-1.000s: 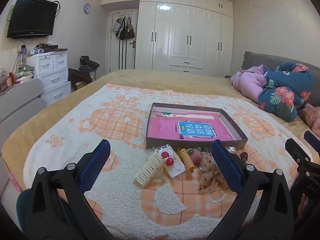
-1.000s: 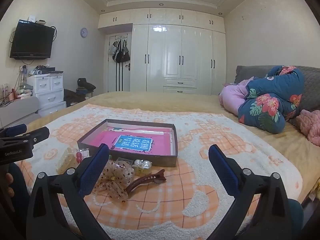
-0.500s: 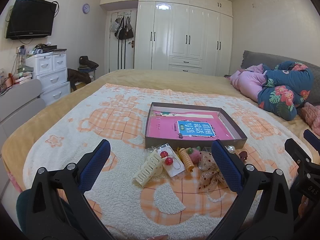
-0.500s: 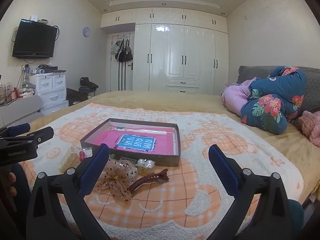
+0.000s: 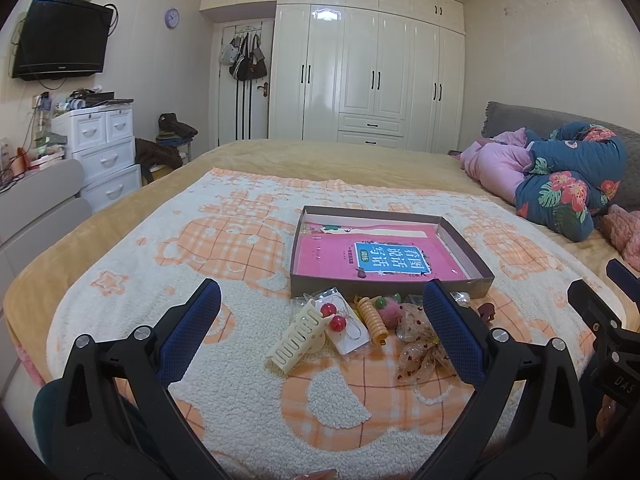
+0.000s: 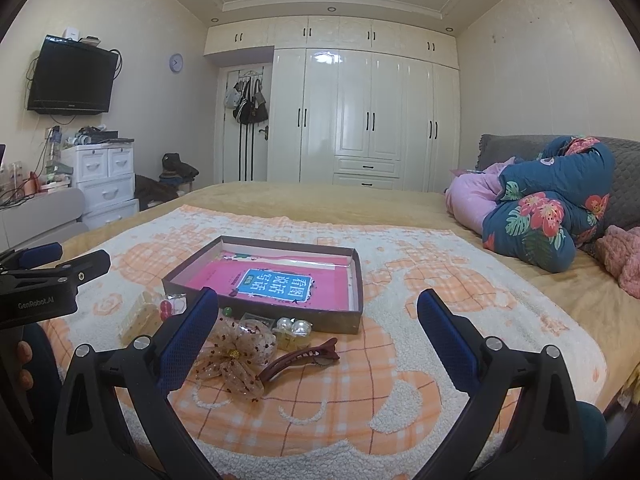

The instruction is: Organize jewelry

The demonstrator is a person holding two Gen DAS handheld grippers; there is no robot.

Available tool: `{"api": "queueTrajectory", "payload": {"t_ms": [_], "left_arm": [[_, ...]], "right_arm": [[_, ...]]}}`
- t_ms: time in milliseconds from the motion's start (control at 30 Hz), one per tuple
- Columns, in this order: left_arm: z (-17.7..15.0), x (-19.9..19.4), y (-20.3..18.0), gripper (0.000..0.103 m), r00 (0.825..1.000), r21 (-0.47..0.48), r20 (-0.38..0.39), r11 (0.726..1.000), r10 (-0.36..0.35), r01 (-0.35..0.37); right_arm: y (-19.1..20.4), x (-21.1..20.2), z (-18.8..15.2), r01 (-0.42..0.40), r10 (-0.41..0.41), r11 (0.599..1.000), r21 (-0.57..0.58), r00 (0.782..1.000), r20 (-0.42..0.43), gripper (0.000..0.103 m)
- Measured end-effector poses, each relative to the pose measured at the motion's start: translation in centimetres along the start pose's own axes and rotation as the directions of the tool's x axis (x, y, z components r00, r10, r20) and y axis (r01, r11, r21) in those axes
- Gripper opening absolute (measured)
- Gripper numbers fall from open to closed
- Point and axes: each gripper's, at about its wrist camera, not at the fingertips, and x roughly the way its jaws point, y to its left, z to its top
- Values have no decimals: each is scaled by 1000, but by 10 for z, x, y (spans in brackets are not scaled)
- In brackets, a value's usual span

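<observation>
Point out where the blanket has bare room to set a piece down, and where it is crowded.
Bare: blanket left of the box; blanket right of the dark hair clip. Crowded: the strip before the box, from cream comb to sequin bow.

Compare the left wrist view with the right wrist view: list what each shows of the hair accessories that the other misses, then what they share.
Only the left wrist view shows the orange spiral hair tie and pink pompom. Only the right wrist view clearly shows the maroon hair clip and pearl pieces. Both show the shallow box with the pink book, the sheer bow, cream comb clip, and both grippers open, left and right.
</observation>
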Motion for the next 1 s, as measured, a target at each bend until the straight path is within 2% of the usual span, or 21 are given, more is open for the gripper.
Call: {"api": "queueTrajectory", "payload": {"t_ms": [1000], "left_arm": [[-4, 1, -6, 93, 1000, 4, 4, 1000, 0, 0]], "right_arm": [[-1, -1, -1, 5, -4, 1000, -5, 1000, 10, 97]]}}
